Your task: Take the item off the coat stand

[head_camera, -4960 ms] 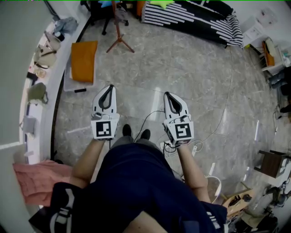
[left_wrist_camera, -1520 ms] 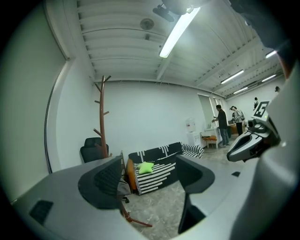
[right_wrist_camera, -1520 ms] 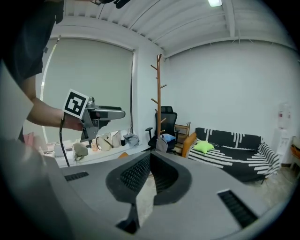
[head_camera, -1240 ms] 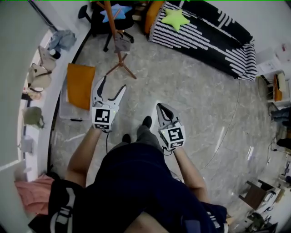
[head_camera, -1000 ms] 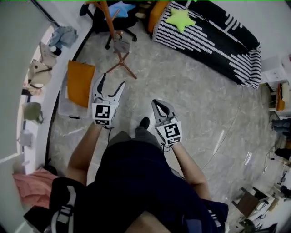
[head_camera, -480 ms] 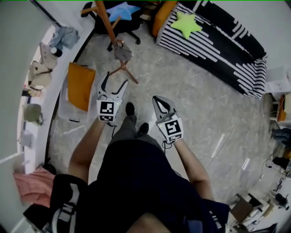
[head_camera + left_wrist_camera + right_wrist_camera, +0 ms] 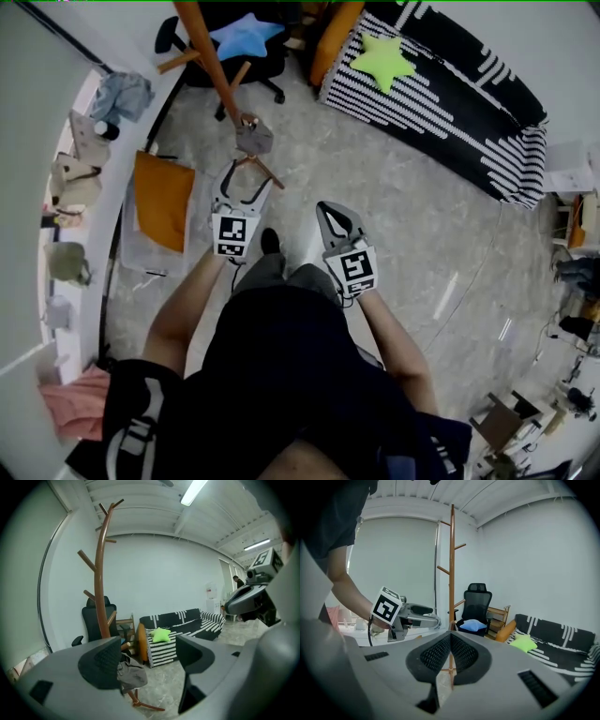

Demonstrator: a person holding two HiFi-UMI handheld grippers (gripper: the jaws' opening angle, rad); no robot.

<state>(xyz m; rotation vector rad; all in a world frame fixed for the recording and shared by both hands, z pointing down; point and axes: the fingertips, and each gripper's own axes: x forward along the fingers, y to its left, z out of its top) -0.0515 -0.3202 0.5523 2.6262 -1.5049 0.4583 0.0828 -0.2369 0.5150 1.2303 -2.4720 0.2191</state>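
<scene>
**Coat stand, low peg: approach with the left tool**

- Room: pale marbled floor (image 7: 394, 206), white walls, with a white bench (image 7: 94, 159) holding oddments along the person's left.
- Striped sofa (image 7: 441, 84): black and white, against the far wall and well apart from the work.
- Coat stand (image 7: 208, 66): brown wooden pole on splayed feet, with pegs slanting upward.
- Left tool (image 7: 246, 178): jaws wide and empty, aimed at the foot of the stand. It is near the item but not touching it.
- Right tool (image 7: 330, 214): jaws pressed together on nothing, held back beside the left one.
- Grey cloth item (image 7: 253, 139): slumped on a low peg just above the feet. In the left gripper view it sits off-centre, partly behind the left jaw.

Handling note (judgement): Shift the left tool until the cloth sits squarely between the jaws. Close on the bunched fabric rather than the peg. Lift up and outward along the peg's slant, because a sideways tug could rock the stand.
</scene>
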